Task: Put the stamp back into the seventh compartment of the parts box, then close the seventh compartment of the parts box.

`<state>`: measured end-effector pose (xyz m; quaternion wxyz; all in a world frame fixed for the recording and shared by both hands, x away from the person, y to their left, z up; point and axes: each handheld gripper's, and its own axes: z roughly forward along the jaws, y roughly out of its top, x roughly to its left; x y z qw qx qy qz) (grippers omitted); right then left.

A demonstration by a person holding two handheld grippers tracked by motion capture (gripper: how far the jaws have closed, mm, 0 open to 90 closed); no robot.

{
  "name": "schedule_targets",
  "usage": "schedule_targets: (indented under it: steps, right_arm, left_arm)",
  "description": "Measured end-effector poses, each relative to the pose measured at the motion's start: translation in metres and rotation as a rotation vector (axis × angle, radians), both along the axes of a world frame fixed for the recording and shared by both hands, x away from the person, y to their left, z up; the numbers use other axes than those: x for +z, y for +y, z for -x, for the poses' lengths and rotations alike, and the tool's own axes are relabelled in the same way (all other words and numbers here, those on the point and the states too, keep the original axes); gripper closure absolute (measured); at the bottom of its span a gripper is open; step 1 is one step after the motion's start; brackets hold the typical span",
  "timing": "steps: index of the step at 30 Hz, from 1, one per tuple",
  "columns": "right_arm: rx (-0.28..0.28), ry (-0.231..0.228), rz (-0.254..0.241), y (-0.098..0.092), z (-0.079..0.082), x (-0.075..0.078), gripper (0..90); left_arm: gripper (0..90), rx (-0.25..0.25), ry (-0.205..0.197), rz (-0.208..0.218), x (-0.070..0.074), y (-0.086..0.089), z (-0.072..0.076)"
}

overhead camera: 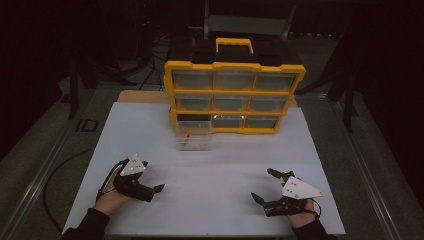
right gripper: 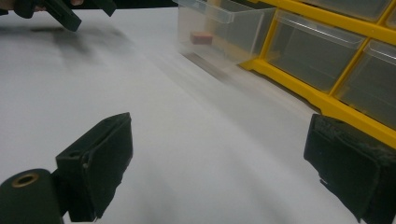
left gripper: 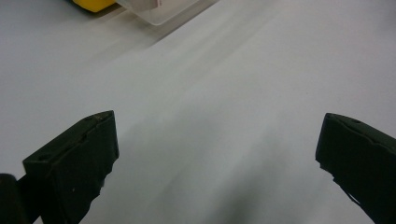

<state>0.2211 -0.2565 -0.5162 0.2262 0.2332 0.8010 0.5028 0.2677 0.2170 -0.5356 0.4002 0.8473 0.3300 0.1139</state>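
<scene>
Left hand-held gripper [overhead camera: 154, 190] low on desk [overhead camera: 215, 175] near front edge, jaws spread wide, nothing between them; right hand-held gripper [overhead camera: 265, 186] same deal on other side, jaws gaping, empty; both well apart from each other. Further back, clear drawer [overhead camera: 194, 135] pulled out of organizer [overhead camera: 234, 95], sitting on desk at bottom-left slot; small red bit [right gripper: 201, 38] inside drawer; yellow organizer behind, other drawers in place.
</scene>
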Motion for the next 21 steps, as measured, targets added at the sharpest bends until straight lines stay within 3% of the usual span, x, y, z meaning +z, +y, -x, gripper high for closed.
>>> schedule_targets:
  steps: [21]
  right_arm:
    - [-0.001,0.009,0.003,0.0008,-0.0009,-0.0008,8.3]
  left_arm:
    - [0.0,-0.04,-0.014,0.005,-0.0017,-0.002,0.0]
